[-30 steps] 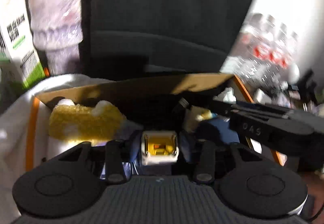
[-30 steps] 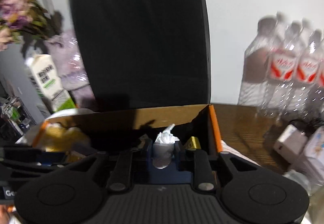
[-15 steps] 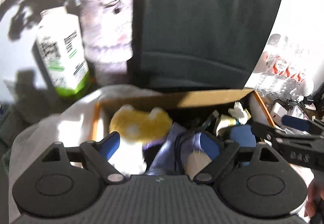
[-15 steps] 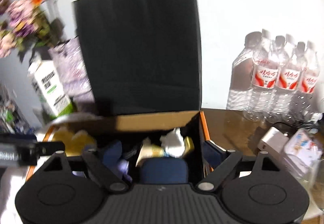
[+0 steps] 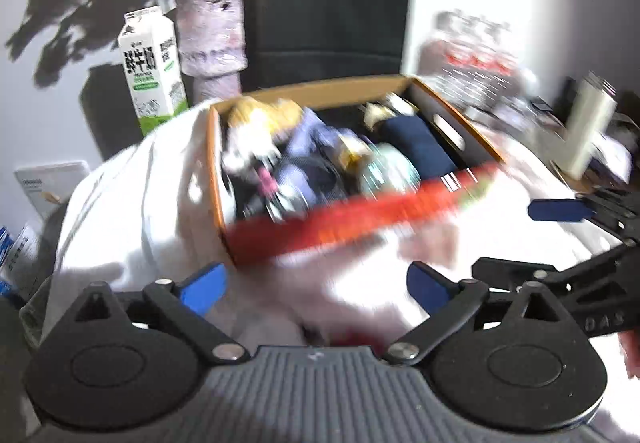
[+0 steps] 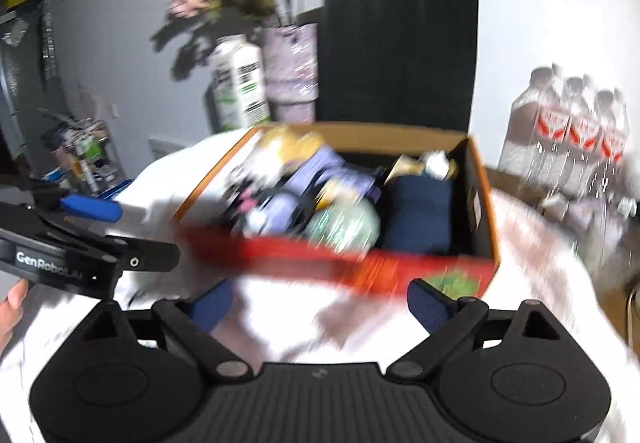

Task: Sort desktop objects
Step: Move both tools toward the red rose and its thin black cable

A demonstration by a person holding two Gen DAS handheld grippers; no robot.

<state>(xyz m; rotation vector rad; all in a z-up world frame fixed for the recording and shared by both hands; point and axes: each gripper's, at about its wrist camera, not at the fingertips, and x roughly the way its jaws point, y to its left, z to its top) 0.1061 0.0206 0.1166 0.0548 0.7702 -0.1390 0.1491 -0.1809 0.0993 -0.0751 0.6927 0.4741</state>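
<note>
An orange cardboard box (image 5: 356,227) (image 6: 486,203) stands on a white cloth, filled with sorted things: a yellow plush toy (image 5: 260,117), purple items (image 6: 320,167), a dark blue pouch (image 5: 416,145) (image 6: 420,209) and a pale green round object (image 6: 344,223). My left gripper (image 5: 316,285) is open and empty in front of the box. My right gripper (image 6: 320,303) is open and empty, also in front of the box. Each gripper shows in the other's view, the right one (image 5: 560,211) and the left one (image 6: 88,209). Both views are blurred.
Behind the box stand a black paper bag (image 6: 400,47), a lilac vase with flowers (image 5: 212,35) and a milk carton (image 5: 152,67). Water bottles (image 6: 568,131) stand at the right. A white bottle (image 5: 588,127) and small clutter lie at the far right.
Both grippers let go of small items inside the box, opened, and have pulled back and up out of it to the cloth in front.
</note>
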